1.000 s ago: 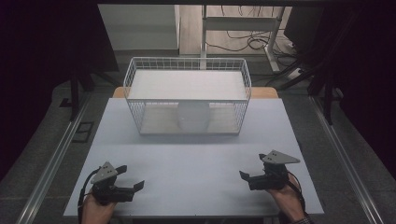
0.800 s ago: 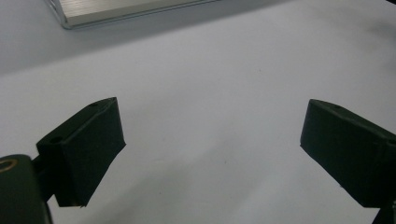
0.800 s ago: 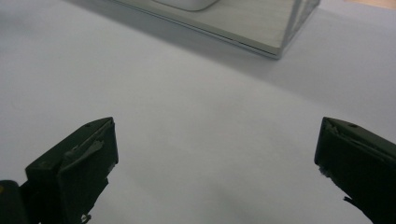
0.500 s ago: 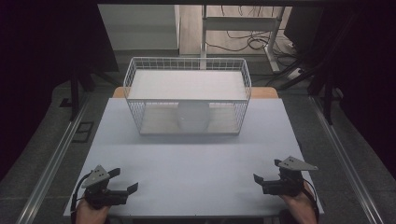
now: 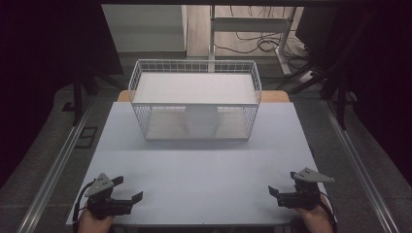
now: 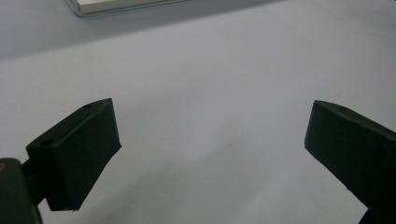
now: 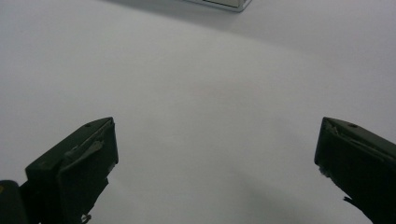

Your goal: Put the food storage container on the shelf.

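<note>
A white wire basket stands at the back middle of the pale table. Through its front mesh I see a white rounded object; what it is I cannot tell. My left gripper rests near the front left corner, open, with nothing between its jaws. My right gripper sits near the front right corner, also open and empty. In the left gripper view the left gripper has its jaws spread wide over bare table. The right gripper view shows the right gripper the same way.
A basket corner sits at the top of the left gripper view, and another basket corner tops the right gripper view. Metal rails run along the floor on both sides of the table. A desk frame with cables stands beyond the table.
Both grippers have drawn back toward the front edge and apart toward the table's corners. Most of that happened in the first half second. The jaws stayed open.
</note>
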Motion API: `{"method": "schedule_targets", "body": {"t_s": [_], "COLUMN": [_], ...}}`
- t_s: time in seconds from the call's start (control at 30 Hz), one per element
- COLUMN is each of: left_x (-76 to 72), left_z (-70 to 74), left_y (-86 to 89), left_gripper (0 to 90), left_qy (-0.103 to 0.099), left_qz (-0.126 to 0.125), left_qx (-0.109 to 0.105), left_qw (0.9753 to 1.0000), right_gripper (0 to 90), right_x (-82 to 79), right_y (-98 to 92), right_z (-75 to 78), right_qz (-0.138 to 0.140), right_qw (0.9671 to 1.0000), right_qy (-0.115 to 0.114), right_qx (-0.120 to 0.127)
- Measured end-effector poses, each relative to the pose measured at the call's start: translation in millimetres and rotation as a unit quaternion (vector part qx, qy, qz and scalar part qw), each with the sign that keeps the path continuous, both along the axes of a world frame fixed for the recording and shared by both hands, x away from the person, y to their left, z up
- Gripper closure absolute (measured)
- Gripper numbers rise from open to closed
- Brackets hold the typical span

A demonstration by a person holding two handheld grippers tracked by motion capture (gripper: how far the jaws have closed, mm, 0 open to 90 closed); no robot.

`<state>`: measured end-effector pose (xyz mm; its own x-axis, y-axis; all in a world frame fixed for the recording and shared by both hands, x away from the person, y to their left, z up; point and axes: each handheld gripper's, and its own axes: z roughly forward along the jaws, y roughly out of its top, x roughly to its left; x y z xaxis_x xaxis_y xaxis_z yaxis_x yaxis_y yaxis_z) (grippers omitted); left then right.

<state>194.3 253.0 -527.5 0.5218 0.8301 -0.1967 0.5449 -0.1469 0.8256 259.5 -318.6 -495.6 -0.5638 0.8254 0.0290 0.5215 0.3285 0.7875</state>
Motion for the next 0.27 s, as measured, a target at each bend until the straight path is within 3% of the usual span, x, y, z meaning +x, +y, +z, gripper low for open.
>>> {"method": "schedule_targets", "body": {"t_s": [0.27], "left_x": [2.3], "left_z": [-0.5], "left_y": [0.7], "left_gripper": [3.1], "left_qy": [0.007], "left_qz": [0.004], "left_qx": [-0.005], "left_qw": [1.0000], "right_gripper": [0.4], "right_x": [1.8], "right_y": [2.1], "right_z": [-1.6], "right_qz": [0.003], "right_qw": [0.9999], "right_qy": [0.012], "right_qx": [-0.011]}}
